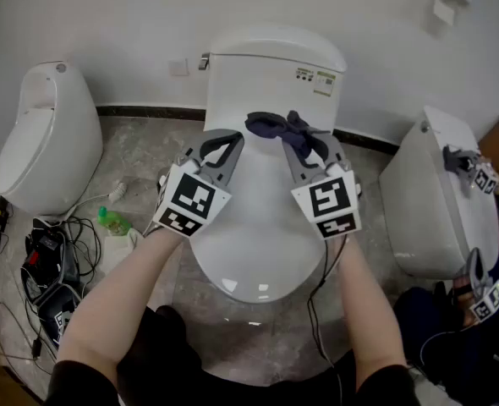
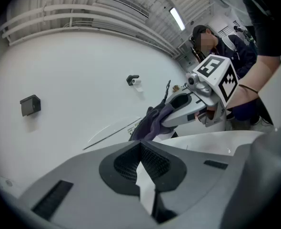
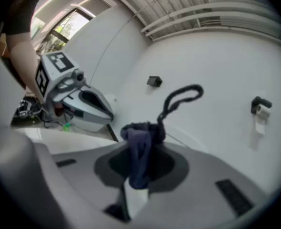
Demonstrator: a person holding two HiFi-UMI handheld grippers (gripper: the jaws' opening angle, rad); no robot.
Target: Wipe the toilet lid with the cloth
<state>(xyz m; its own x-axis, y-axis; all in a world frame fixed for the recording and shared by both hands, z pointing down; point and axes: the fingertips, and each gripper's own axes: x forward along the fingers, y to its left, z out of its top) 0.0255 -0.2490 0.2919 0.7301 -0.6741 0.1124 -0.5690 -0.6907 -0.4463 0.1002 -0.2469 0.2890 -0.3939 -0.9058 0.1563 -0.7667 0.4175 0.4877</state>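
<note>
1. the grey left gripper (image 1: pixel 231 142), which carries a black-and-white marker cube, hovers over the left half of the glossy white oval toilet lid (image 1: pixel 249 244). its jaws are pressed together with nothing between them.
2. just beside it, the matching right gripper (image 1: pixel 296 142) has its jaws clamped on a crumpled dark navy cloth (image 1: pixel 273 126).
3. the cloth bunches over the lid's rear edge, just in front of the white ceramic cistern (image 1: pixel 271 79). i cannot tell whether it touches the lid.
4. off to the left, a small green plastic bottle (image 1: pixel 112 222) lies on the grey stone floor (image 1: pixel 139 155).
</note>
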